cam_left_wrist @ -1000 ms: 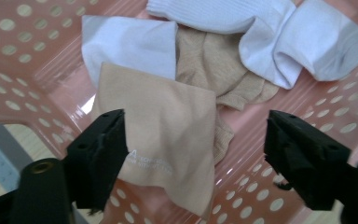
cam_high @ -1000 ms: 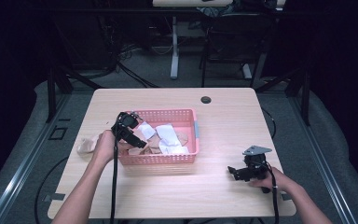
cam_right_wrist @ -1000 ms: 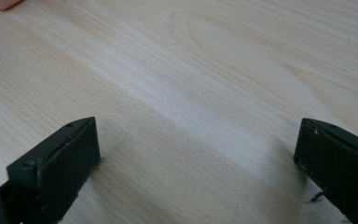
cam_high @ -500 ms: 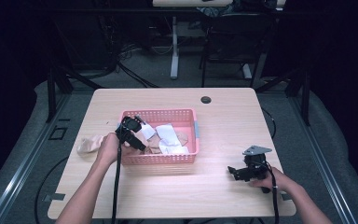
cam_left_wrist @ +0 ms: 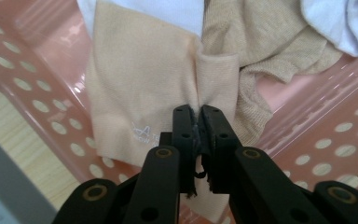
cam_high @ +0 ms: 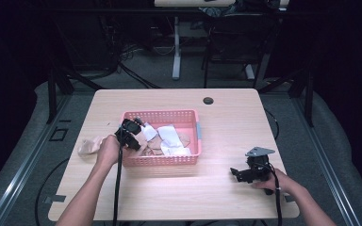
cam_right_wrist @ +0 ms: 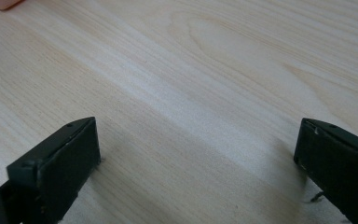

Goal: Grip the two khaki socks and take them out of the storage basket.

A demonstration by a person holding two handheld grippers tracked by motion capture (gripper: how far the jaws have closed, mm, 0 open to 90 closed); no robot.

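My left tongs [cam_left_wrist: 199, 122] are clamped on a fold of the beige sock [cam_left_wrist: 140, 84], which lies at the left end of the pink basket [cam_high: 191, 160], against its perforated wall and just beside a second tan sock [cam_left_wrist: 270, 51] and some white cloth [cam_left_wrist: 340, 23]. I judge this the picking-out step: the pinch is made, the lift is not. Next I should raise the sock straight up over the rim (slowly, since the neighbouring tan one overlaps it and may drag along) and carry it left toward the beige sock on the worktop [cam_high: 90, 147]. My right tongs [cam_right_wrist: 196, 154] rest wide apart over bare worktop [cam_right_wrist: 214, 70], near the front right edge, holding nothing.
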